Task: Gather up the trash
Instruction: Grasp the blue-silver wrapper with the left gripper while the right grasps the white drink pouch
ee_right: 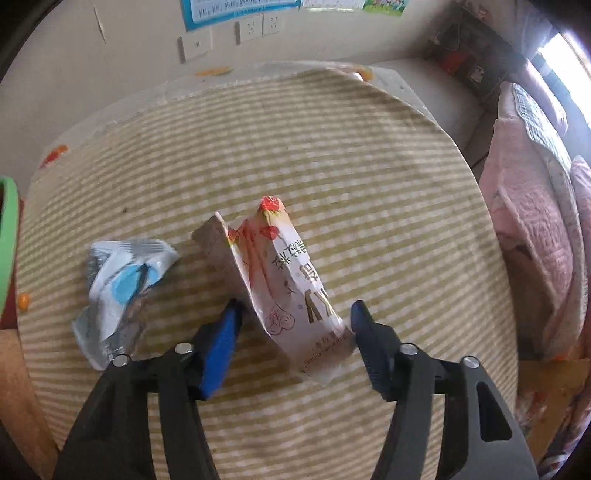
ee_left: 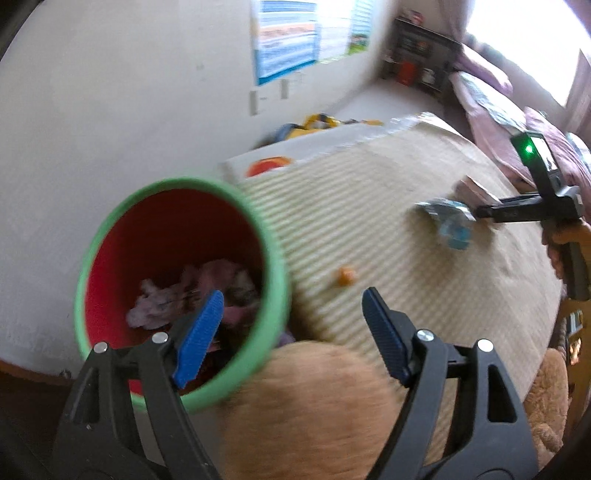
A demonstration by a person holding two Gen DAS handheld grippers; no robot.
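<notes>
A red bin with a green rim holds crumpled wrappers and stands off the left edge of the striped table. My left gripper is open and empty, between the bin and the table. In the right wrist view a pink and white snack wrapper lies on the table between the open fingers of my right gripper. A crumpled blue and white wrapper lies to its left; it also shows in the left wrist view. A small orange scrap lies near the table's left edge.
A tan plush toy sits under my left gripper. A bed with pink quilts runs along the right. A wall with sockets and posters stands behind the table. A dark shelf is in the far corner.
</notes>
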